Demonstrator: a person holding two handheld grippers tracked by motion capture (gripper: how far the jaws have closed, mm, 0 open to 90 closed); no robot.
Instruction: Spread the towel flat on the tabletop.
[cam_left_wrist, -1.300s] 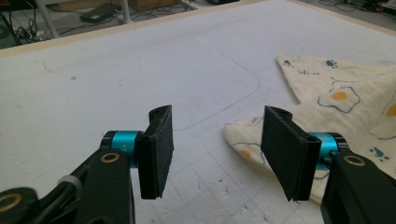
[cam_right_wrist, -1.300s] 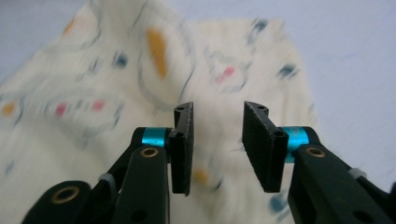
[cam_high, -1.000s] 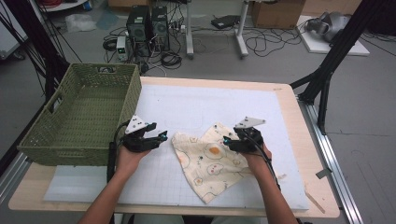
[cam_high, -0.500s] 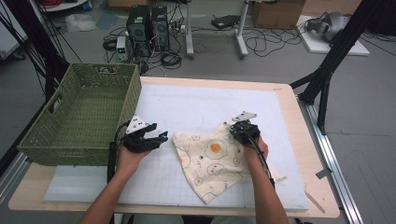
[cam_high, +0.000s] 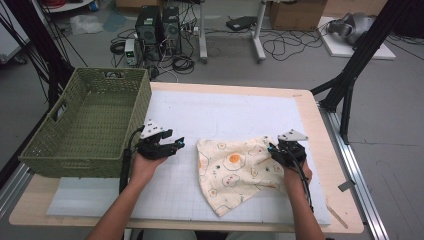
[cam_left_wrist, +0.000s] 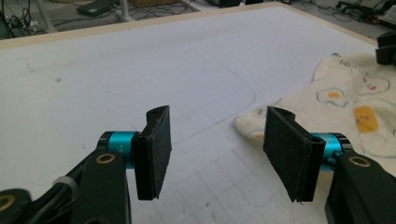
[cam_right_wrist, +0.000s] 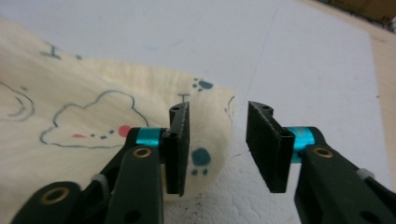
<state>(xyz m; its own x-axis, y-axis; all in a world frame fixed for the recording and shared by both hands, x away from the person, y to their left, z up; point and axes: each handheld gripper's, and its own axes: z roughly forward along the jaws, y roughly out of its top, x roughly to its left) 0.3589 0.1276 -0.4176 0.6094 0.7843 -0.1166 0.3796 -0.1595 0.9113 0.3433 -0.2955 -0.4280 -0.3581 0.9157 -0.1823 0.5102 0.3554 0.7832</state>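
Two hand-held grippers stand released: the right hand-held gripper (cam_right_wrist: 217, 151), jaws just reopened, sits at the corner of the cream fleece cloth printed with fried eggs (cam_high: 235, 172), flat on the white-matted table (cam_high: 225, 110). The left hand-held gripper (cam_left_wrist: 217, 156) waits beside the cloth's opposite corner. Best pinch both corners together, low, before lifting.

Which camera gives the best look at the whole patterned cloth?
The high view: the cloth lies there entire, flat on the table. The left gripper view catches one edge of it; the right gripper view, a corner beside the right claw.
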